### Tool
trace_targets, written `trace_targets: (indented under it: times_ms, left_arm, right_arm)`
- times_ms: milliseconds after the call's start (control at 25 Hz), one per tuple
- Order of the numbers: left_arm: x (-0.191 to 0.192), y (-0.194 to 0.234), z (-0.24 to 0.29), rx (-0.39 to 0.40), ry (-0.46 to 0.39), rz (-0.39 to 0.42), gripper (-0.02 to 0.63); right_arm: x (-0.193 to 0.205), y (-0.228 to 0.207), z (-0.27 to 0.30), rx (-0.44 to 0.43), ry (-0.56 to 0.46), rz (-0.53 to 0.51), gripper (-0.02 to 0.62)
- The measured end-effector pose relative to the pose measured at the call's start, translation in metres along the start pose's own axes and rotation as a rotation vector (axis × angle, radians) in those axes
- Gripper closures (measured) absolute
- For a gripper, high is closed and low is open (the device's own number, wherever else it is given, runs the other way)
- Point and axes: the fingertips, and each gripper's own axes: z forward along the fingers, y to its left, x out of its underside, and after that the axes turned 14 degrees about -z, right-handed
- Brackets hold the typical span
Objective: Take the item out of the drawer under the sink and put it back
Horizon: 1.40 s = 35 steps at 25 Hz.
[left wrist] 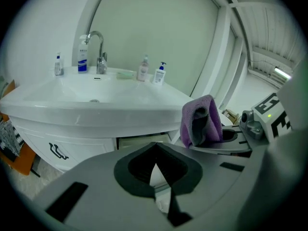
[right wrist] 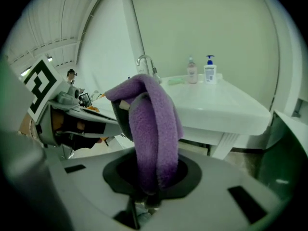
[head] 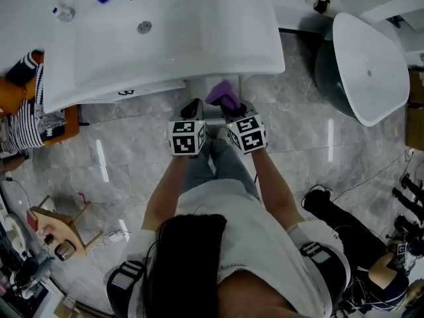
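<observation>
Right tongs (right wrist: 147,189) clamped on purple cloth (right wrist: 155,129), 6 o'clock of sink (head: 199,65); left tongs (left wrist: 155,150) at their 9 o'clock, closed, empty.

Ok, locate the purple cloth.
Head view centre: the purple cloth is clamped in the right gripper's jaws, at the sink's front edge, beside the left gripper.

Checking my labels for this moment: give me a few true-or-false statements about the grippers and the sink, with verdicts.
1. The right gripper is shut on a purple cloth. True.
2. The left gripper grips the cloth too. False: nothing is between its jaws.
3. A faucet stands at the back of the sink. True.
4. No bottles stand on the sink. False: bottles stand beside the faucet.
</observation>
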Motion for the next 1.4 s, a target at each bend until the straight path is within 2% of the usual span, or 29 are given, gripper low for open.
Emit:
trace_targets:
  times_ms: [240, 360, 560, 760, 920, 1200, 1400]
  left_arm:
    - [0.021, 0.006, 0.018, -0.02, 0.046, -0.008, 0.601]
    - [0.021, 0.014, 0.029, -0.024, 0.04, -0.018, 0.601]
    - [0.025, 0.027, 0.05, -0.065, 0.02, -0.096, 0.601]
    - [0.031, 0.042, 0.064, -0.081, 0.042, -0.078, 0.601]
    - [0.039, 0.048, 0.079, -0.081, 0.062, -0.071, 0.601]
    - [0.045, 0.059, 0.099, -0.068, 0.095, -0.045, 0.601]
    - [0.054, 0.068, 0.109, -0.075, 0.107, -0.078, 0.601]
  right_arm:
    - [0.012, -0.003, 0.019, -0.027, 0.008, 0.002, 0.514]
    - [0.014, -0.005, 0.035, -0.037, 0.012, 0.007, 0.514]
    - [0.034, -0.005, 0.059, -0.065, 0.042, 0.012, 0.514]
    - [0.043, -0.007, 0.083, -0.078, 0.066, 0.037, 0.514]
    - [0.057, -0.013, 0.1, -0.096, 0.091, -0.011, 0.514]
    - [0.079, -0.014, 0.13, -0.132, 0.138, -0.038, 0.514]
    - [0.092, -0.02, 0.142, -0.128, 0.155, -0.008, 0.514]
